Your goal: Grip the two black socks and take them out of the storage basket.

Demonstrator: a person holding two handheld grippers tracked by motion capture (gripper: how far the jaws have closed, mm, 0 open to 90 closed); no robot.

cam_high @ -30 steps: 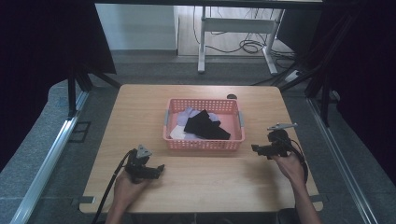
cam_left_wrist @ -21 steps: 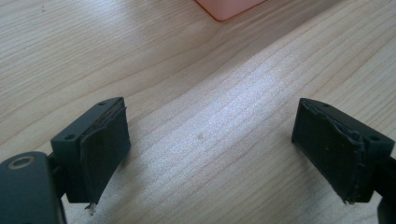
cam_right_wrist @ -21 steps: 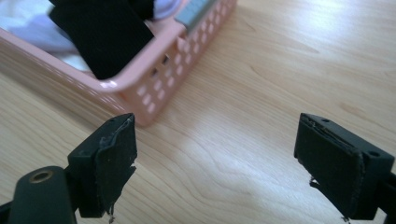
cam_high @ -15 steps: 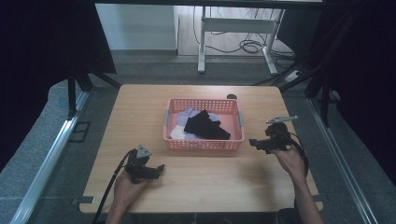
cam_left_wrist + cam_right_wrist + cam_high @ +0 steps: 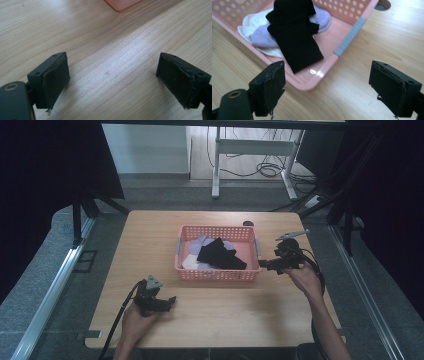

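Right tongs (image 5: pixel 266 265): two black block jaws with worn, frayed rubber-like pads, set wide apart and holding nothing. They are carried just beside the right-hand short end of the basket, pointing toward it, above the table. In the right gripper view (image 5: pixel 325 87) the near corner of the basket is seen between the jaws, with no contact made.

Left tongs (image 5: pixel 170 301): same black construction, pads rough at the edges, jaws likewise spread wide and empty. They are held low over the front left of the table, well apart from the basket. In the left gripper view (image 5: pixel 112 82) bare wood is seen between the jaws, and a pink corner is caught at the upper edge.

Basket (image 5: pixel 218 274): pink plastic, rectangular, shallow, with perforated walls, a smooth glossy floor and a grey-blue strip set into each short end. It is placed at the middle of the table.

Black sock (image 5: pixel 294 37): ribbed knit, long and flat, laid on top of the other items in the basket, its end lying on the basket floor near the corner facing the right tongs.

Lilac sock (image 5: pixel 260 38): soft knit, lying partly under the black one.

White sock (image 5: pixel 253 21): pale, rounded outline, at the bottom of the pile.

Table (image 5: pixel 230 320): light wood, straight grain, matt surface, rounded corners.
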